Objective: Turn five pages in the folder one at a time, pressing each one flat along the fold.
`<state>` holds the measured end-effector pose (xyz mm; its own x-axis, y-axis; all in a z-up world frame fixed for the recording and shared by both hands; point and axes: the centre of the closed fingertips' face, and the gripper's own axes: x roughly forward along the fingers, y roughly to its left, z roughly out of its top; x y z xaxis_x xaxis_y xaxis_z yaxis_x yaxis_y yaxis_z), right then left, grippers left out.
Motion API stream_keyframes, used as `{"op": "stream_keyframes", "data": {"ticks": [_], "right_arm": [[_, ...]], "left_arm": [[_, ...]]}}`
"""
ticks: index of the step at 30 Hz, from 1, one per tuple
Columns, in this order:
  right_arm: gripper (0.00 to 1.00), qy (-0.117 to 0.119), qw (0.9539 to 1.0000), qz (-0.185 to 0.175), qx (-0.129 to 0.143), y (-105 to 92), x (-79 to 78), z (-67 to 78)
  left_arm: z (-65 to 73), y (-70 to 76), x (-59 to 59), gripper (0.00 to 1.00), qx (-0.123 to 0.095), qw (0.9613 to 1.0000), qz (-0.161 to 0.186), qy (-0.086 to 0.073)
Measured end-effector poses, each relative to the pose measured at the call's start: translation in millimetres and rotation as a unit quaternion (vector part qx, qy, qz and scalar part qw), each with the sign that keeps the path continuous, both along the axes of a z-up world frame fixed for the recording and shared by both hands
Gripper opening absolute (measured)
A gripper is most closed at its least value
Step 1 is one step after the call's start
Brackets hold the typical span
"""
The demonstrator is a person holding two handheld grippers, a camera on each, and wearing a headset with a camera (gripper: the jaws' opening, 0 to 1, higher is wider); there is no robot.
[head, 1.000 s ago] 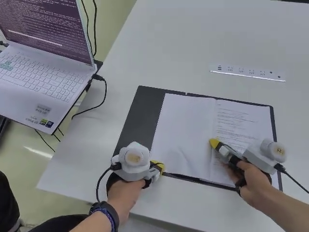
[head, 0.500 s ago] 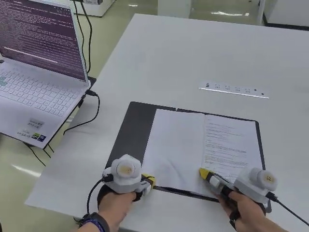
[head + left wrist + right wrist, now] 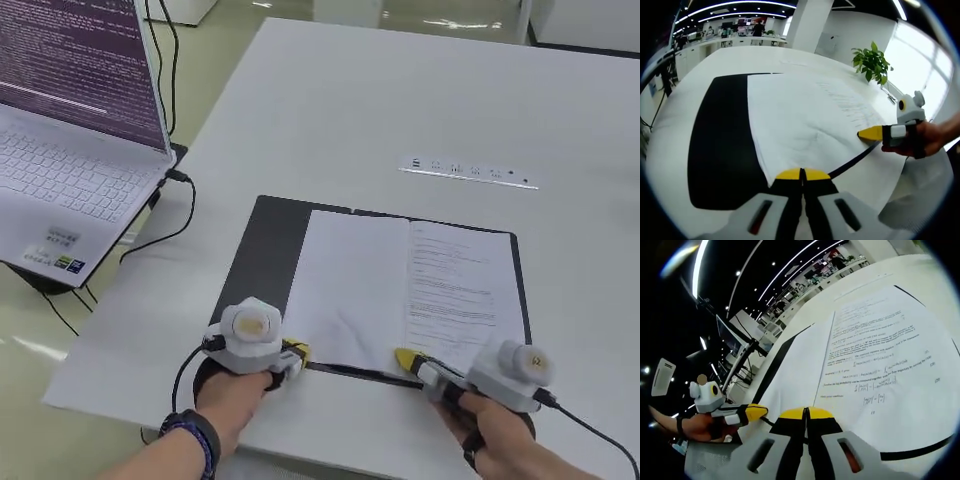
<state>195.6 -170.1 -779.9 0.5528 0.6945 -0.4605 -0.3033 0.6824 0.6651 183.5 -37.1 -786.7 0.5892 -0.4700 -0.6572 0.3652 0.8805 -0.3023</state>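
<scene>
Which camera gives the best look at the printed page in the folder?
The right gripper view: the printed page lies close, its text lines distinct. The head view shows it whole but small; the left gripper view shows it foreshortened, text faint.

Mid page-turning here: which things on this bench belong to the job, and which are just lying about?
Job: folder, blank page, printed page, left gripper, right gripper.
Lying about: laptop, cable, socket strip.
</scene>
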Motion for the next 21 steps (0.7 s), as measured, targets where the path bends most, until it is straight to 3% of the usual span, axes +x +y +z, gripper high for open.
{"op": "stream_keyframes", "data": {"ticks": [11,19,21], "right_arm": [[0.00,0.009,0.9999,-0.007,-0.001,-0.8,-22.0,-1.4],[0.00,0.014,0.9998,-0.016,0.002,-2.4,-26.5,-2.0],[0.00,0.016,0.9998,-0.015,0.002,-2.3,-26.5,-2.0]], "left_arm": [[-1.0,-0.2,0.1,0.00,-0.006,0.9999,0.012,-0.005],[-1.9,-0.5,-0.3,0.00,-0.008,0.9999,0.009,-0.003],[-2.0,0.3,0.2,0.00,-0.017,0.9997,0.016,0.004]]}}
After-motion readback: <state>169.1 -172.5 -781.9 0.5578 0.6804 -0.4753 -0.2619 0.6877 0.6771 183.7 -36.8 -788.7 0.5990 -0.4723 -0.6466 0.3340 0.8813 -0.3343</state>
